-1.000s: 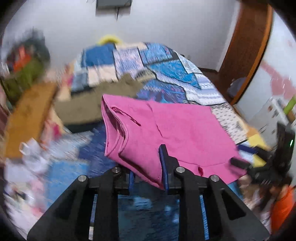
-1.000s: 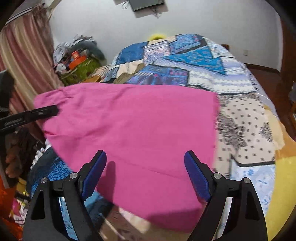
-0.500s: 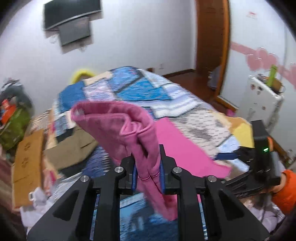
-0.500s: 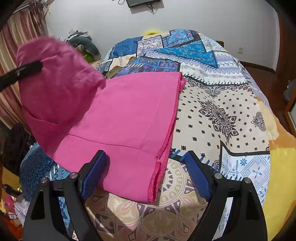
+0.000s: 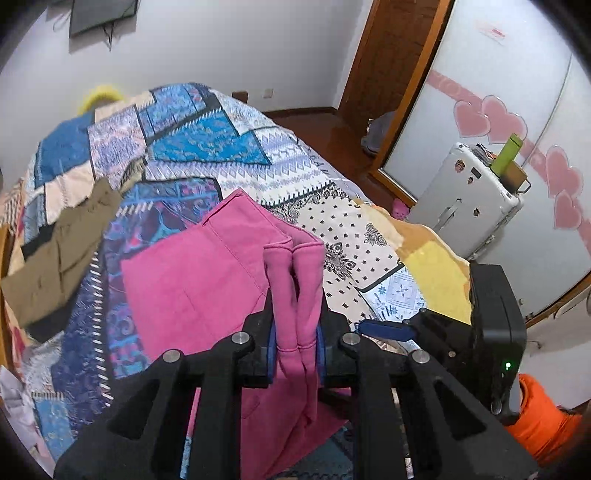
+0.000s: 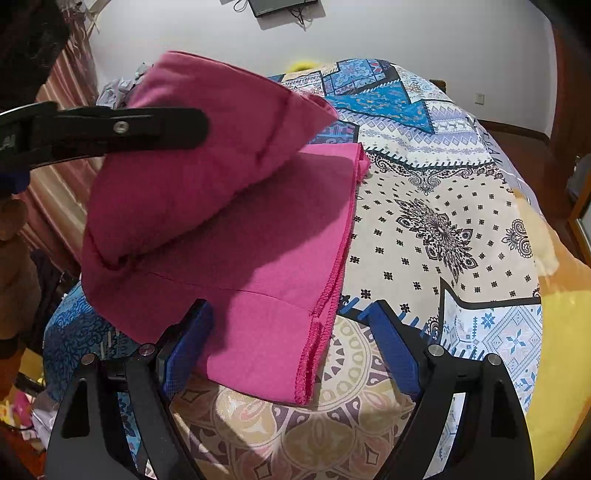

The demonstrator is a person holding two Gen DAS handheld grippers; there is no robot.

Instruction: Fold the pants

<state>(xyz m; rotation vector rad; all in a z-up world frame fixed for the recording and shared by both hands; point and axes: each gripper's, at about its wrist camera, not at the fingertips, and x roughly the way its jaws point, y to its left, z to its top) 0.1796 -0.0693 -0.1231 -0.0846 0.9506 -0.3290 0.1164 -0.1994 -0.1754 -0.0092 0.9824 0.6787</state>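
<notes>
Pink pants [image 5: 207, 280] edge is clamped in L tongs [image 5: 295, 332], lifted over bed [image 6: 443, 229]; R tongs [image 6: 291, 350] held apart.

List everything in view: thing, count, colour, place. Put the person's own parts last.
pants: one, pink, on the bed, one end lifted and folded over
bedspread: one, blue, white and yellow patchwork, covering the bed
garment: one, olive brown, on the bed's far left
suitcase: one, white, beside the bed
screen: one, dark, on the white wall
left gripper: black, blue pads, clamped on the pants' lifted end
right gripper: black, blue pads, open over the pants' near edge
sleeve: orange, lower right
</notes>
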